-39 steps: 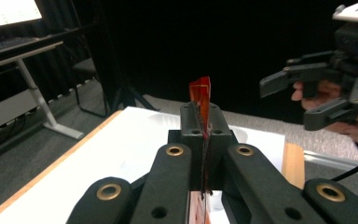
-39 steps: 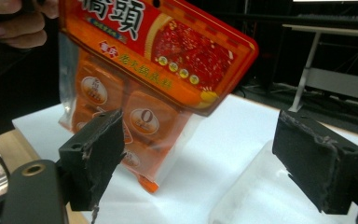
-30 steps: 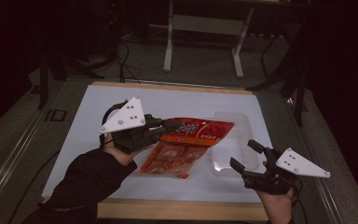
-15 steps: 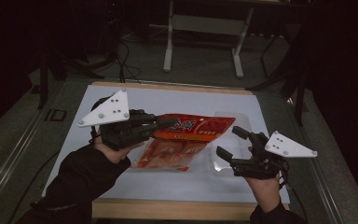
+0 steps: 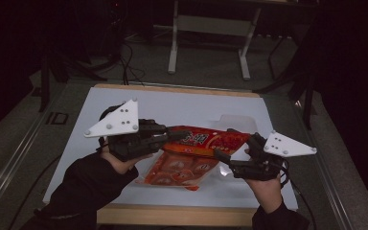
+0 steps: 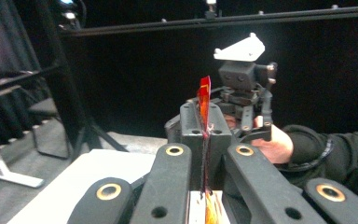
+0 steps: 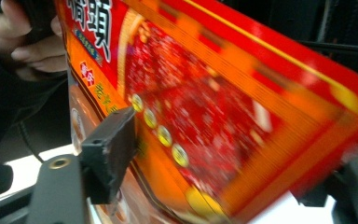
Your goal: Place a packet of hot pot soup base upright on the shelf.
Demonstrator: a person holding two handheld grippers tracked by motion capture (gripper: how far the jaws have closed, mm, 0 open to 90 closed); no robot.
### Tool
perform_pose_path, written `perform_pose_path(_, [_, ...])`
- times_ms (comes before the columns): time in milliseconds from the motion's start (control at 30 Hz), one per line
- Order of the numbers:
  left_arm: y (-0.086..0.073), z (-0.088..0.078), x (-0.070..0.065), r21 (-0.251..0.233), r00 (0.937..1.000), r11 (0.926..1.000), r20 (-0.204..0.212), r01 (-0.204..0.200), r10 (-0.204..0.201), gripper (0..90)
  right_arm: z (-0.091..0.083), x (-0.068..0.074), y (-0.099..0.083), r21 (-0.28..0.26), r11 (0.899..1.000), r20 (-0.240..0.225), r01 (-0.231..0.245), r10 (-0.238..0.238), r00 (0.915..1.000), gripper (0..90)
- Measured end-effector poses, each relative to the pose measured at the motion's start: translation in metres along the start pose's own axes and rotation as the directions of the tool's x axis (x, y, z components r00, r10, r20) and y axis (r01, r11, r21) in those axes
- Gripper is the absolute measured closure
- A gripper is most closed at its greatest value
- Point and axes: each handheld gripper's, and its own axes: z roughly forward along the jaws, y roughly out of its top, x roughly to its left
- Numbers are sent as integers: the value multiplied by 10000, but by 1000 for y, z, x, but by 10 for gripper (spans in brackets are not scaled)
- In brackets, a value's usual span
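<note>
So on the white table (image 5: 124, 98) I count one red and orange printed plastic snack bag (image 5: 206, 140) and one clear plastic bag (image 5: 239, 122) lying behind it. Two black two-jaw grippers, the left gripper (image 5: 184, 135) and the right gripper (image 5: 230, 153), each in one hand.

A dim lab or studio: a white table (image 5: 124, 103) stands amid black curtains, with cables (image 5: 124, 57) on the grey floor and a metal stand (image 5: 242, 52) behind.
</note>
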Motion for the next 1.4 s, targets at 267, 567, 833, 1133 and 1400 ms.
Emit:
perform_pose_path(267, [-4, 5, 0, 98, 10000, 9999, 26, 68, -68, 900, 1, -5, -6, 245, 9996, -767, -113, 131, 9970, 482])
perform_pose_path(567, [-9, 8, 5, 209, 9997, 9995, -54, 236, -235, 900, 6, 2, -6, 677, 9950, -1459, 737, -632, 9873, 752])
perform_pose_path(833, [-17, 4, 17, 200, 9983, 9982, 152, 560, -564, 900, 6, 3, -2, 998, 9911, -1984, 877, -665, 9779, 900])
perform_pose_path(1133, [-22, -1, 28, 104, 9974, 9980, 375, 617, -620, 881, 7, 2, 10, 1116, 9932, -2086, 316, -77, 9780, 900])
perform_pose_path(1400, [-25, -5, 33, -195, 9972, 9973, 254, 703, -698, 679, 1, -2, 25, 780, 9964, -1905, 318, -164, 9815, 900])
